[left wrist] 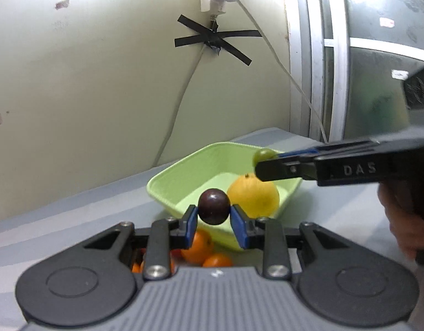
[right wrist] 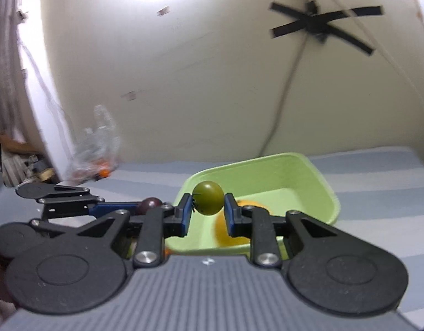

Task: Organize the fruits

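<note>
My left gripper [left wrist: 214, 218] is shut on a dark purple round fruit [left wrist: 213, 205] and holds it just before the near rim of a light green bowl [left wrist: 184, 173]. A big yellow-orange citrus [left wrist: 253, 196] lies in the bowl. My right gripper [right wrist: 207, 211] is shut on a green round fruit [right wrist: 208, 197] above the bowl [right wrist: 316, 182]; the citrus [right wrist: 228, 237] shows blurred below it. The right gripper [left wrist: 264, 165] with the green fruit [left wrist: 263, 155] comes in from the right in the left wrist view. The left gripper [right wrist: 145, 207] and purple fruit [right wrist: 149, 204] show at left in the right wrist view.
Several small oranges [left wrist: 200, 245] lie on the grey table [left wrist: 74, 209] under my left gripper. A clear plastic bag [right wrist: 97, 149] with fruit sits at the back left by the wall. Taped cables [left wrist: 214, 38] hang down the wall behind the bowl.
</note>
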Demonstrator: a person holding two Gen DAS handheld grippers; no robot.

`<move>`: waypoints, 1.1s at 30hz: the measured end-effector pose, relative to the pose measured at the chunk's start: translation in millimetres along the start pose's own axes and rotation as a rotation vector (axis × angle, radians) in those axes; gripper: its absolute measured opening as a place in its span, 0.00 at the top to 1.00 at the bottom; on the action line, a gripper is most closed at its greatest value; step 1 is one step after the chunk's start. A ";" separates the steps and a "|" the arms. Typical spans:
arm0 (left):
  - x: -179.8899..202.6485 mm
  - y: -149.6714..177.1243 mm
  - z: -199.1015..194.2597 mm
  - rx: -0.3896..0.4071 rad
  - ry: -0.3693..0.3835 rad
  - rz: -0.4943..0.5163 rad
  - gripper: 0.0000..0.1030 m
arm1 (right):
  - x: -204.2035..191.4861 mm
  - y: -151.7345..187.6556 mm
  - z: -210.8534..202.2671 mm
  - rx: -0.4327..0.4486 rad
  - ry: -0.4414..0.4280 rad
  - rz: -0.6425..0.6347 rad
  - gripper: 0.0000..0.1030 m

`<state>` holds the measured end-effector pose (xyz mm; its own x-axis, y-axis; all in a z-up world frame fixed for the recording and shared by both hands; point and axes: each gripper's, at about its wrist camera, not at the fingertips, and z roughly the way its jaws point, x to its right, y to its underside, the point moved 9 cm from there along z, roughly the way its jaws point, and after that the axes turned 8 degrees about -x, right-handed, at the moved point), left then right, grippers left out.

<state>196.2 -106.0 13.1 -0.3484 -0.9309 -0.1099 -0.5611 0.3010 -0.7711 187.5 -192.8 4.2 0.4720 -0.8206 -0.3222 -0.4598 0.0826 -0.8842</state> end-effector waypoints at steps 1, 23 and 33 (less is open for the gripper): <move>0.9 -4.2 8.0 -0.009 0.006 -0.004 0.74 | 7.0 -1.8 0.2 0.010 0.029 0.013 0.73; -57.0 8.8 -41.3 0.068 -0.115 -0.205 0.49 | 28.7 -16.1 -14.4 0.152 0.032 0.076 0.47; -45.5 79.1 -74.4 -0.009 -0.166 -0.138 0.50 | -93.6 53.0 27.6 -0.156 -0.166 -0.335 0.66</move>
<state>111.9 -24.5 3.8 -0.1404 -0.9844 -0.1062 -0.6022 0.1700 -0.7801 139.6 -96.0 -21.9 0.7242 -0.6841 -0.0866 -0.3626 -0.2710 -0.8917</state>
